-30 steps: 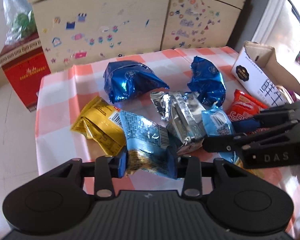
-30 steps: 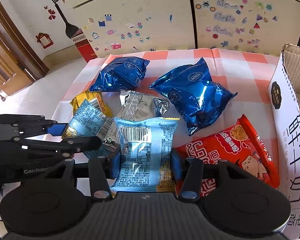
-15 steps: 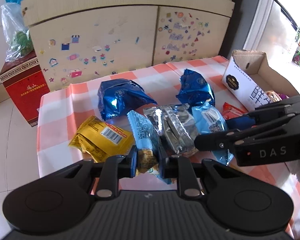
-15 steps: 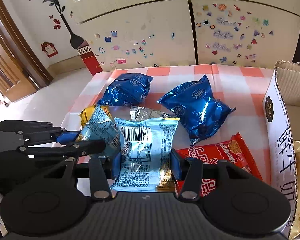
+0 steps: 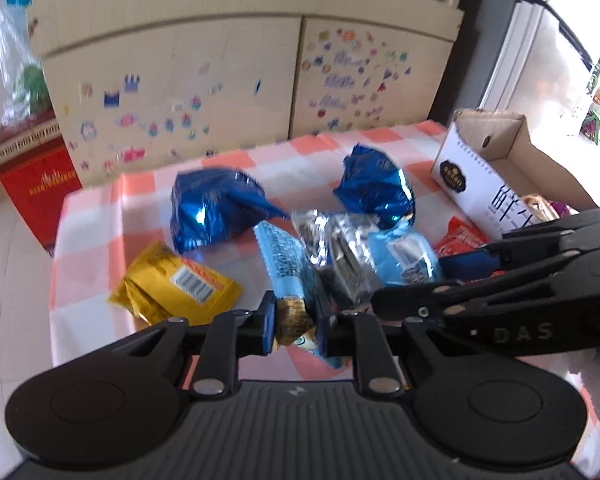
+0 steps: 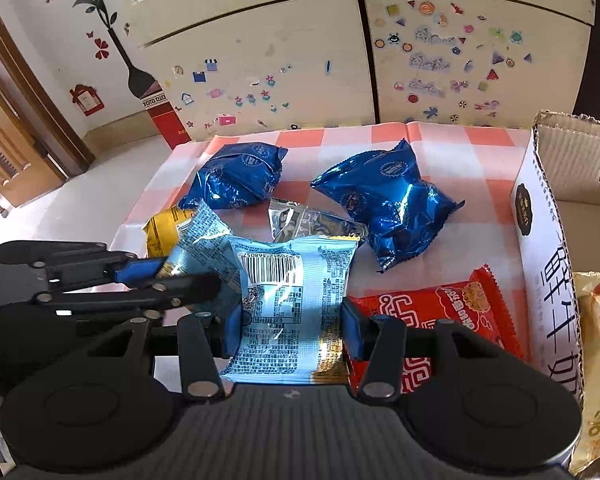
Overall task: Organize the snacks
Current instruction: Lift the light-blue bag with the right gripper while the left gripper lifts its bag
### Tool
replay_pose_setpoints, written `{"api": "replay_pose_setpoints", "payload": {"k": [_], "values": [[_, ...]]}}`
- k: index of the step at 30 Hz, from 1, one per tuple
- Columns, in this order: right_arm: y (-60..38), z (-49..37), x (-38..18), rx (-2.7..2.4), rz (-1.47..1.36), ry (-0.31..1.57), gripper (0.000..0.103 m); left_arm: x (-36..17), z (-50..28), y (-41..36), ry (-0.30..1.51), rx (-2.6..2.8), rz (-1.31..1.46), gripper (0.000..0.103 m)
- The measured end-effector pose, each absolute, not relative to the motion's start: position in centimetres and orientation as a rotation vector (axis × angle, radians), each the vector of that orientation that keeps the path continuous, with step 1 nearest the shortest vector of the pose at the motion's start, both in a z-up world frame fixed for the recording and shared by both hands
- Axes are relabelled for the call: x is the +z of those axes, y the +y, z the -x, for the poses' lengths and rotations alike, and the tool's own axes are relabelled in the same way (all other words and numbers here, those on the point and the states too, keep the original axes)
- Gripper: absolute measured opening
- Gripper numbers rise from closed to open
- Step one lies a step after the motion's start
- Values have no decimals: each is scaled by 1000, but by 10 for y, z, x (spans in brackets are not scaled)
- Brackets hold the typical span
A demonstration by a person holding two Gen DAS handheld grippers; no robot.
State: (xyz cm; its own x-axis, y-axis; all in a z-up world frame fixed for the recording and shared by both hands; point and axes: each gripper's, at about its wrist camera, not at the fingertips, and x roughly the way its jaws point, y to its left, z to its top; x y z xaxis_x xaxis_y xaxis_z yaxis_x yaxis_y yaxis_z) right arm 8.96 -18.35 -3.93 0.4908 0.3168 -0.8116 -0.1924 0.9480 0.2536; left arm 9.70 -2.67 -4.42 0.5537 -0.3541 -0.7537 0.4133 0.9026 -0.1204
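My left gripper (image 5: 293, 322) is shut on a light blue snack packet (image 5: 286, 270), pinched edge-on and lifted off the checked tablecloth (image 5: 100, 216). My right gripper (image 6: 291, 330) is shut on a second light blue packet (image 6: 294, 300), barcode side up; it also shows in the left wrist view (image 5: 404, 260). Two dark blue bags (image 6: 238, 176) (image 6: 388, 202), a silver packet (image 6: 316, 222), a yellow packet (image 5: 172, 292) and a red packet (image 6: 432, 312) lie on the cloth. The left gripper (image 6: 180, 276) sits just left of the right one.
An open cardboard box (image 6: 548, 248) stands at the table's right edge with a pale snack bag (image 6: 598, 344) inside. A stickered cabinet (image 6: 300, 52) runs behind the table. A red carton (image 5: 32, 176) stands on the floor at the left.
The left jaws closed on the light blue packet, squeezing it narrow, and lifted it clear of the yellow packet. The right gripper kept its hold and barely moved.
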Motion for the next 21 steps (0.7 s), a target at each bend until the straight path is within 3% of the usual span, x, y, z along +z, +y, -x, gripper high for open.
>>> {"api": "replay_pose_setpoints", "payload": {"k": [21], "values": [[-193,-78,-9,296,-151,926,55,-2,-85,-18,744,-409,-102,12]]}}
